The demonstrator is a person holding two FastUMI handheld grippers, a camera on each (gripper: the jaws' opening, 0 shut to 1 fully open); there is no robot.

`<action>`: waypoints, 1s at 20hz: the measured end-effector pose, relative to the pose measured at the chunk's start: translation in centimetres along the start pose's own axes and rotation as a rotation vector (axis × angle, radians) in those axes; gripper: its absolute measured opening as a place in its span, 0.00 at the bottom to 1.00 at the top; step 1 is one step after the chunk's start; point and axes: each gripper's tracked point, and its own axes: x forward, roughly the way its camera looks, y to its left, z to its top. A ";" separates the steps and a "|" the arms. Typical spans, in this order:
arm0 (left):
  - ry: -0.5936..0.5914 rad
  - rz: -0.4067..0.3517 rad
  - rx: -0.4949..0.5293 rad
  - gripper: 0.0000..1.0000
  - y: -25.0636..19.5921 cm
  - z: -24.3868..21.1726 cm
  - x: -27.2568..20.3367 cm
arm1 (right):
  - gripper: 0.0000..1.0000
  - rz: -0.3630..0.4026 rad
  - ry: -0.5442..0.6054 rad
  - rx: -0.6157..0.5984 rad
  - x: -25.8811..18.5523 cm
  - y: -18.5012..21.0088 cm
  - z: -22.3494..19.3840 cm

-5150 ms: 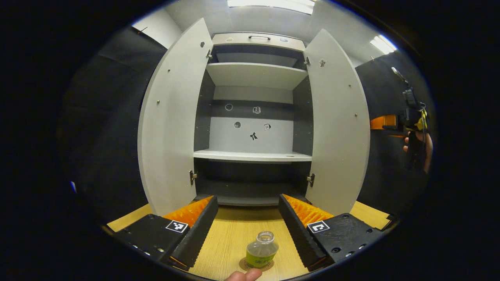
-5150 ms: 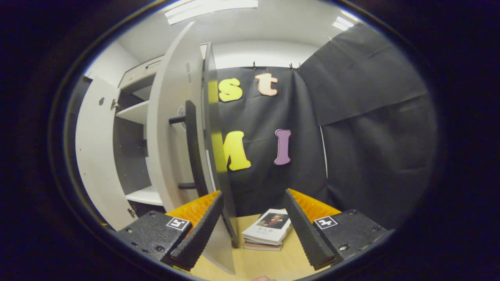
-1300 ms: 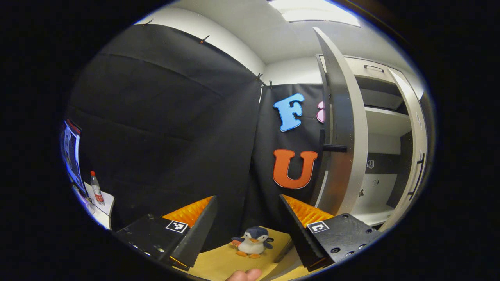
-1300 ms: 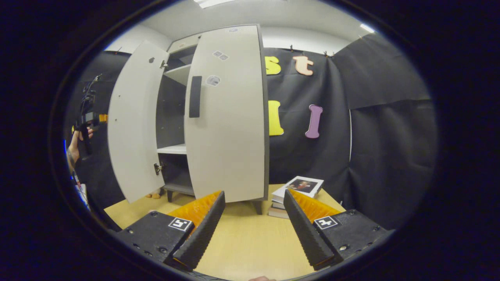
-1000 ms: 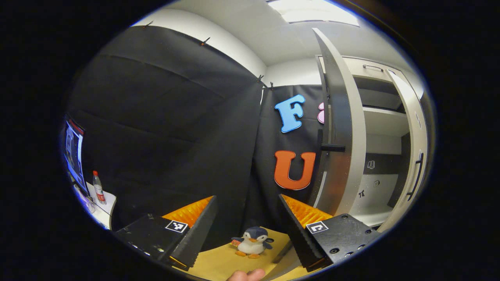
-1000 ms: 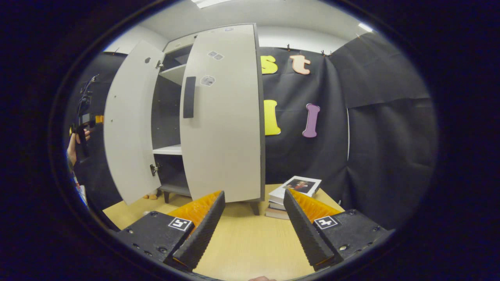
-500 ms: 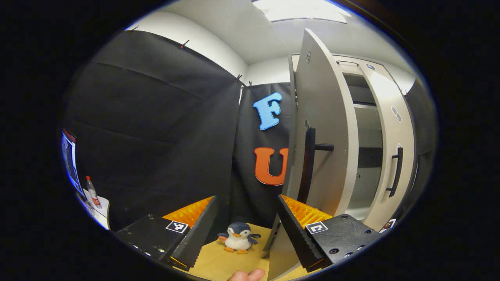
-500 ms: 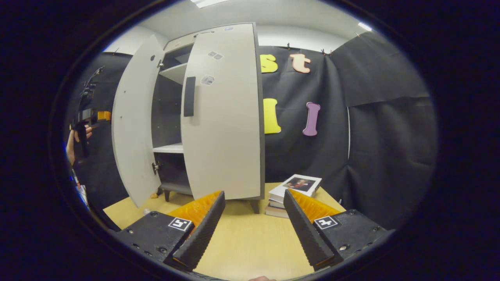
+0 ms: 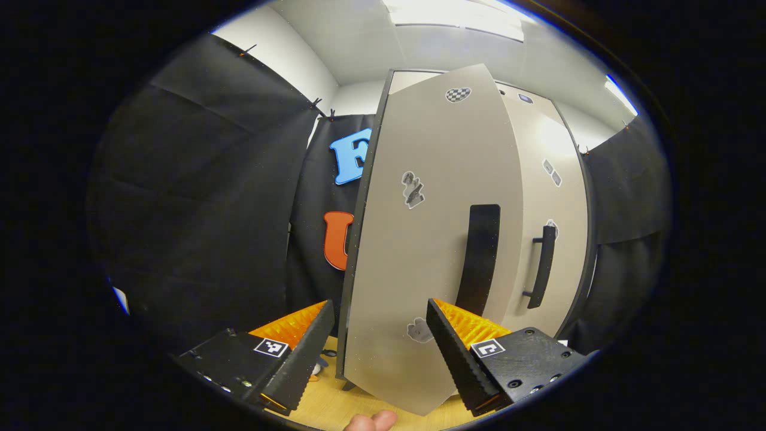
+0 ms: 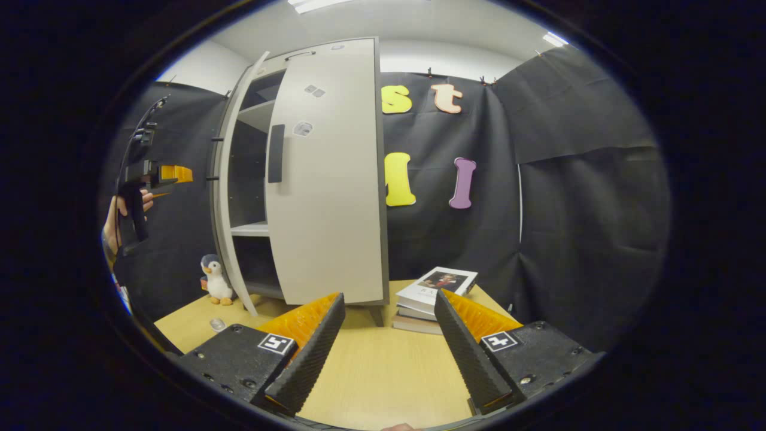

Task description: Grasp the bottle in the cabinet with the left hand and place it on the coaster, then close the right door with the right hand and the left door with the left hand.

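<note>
The grey cabinet's left door [image 9: 419,239] shows its outer face with a black handle [image 9: 479,257], close in front of my left gripper [image 9: 380,353], which is open and holds nothing. The door's lower edge lies between the fingers. Beyond it is the right door [image 9: 556,209]. In the right gripper view the right door [image 10: 326,179] looks shut, while the left door [image 10: 222,197] stands ajar, edge-on. The left gripper [image 10: 161,173] is beside it in a hand. My right gripper [image 10: 386,353] is open over the wooden table [image 10: 383,371]. A small clear thing [image 10: 217,324], perhaps the bottle, sits at the table's left.
A toy penguin [image 10: 212,278] stands on the table by the cabinet's left foot. A stack of books [image 10: 434,296] lies right of the cabinet. Black cloth walls the booth on both sides.
The right door has gone from wide open to shut. Over the last second the left door swung toward shut, and the left gripper view turned from the door's edge to its outer face.
</note>
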 end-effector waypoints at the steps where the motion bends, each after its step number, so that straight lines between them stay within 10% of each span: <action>1: -0.003 -0.010 0.001 0.95 -0.1 0.1 -0.1 | 0.94 -0.006 0.000 0.000 -0.1 -0.3 0.0; 7: -0.019 -0.093 0.022 0.95 -2.9 -1.6 -3.9 | 0.94 0.016 -0.004 0.030 0.1 0.7 0.5; 20: 0.087 0.098 0.002 0.95 -3.3 -15.8 -11.9 | 0.94 0.061 0.058 0.062 0.7 3.1 -1.1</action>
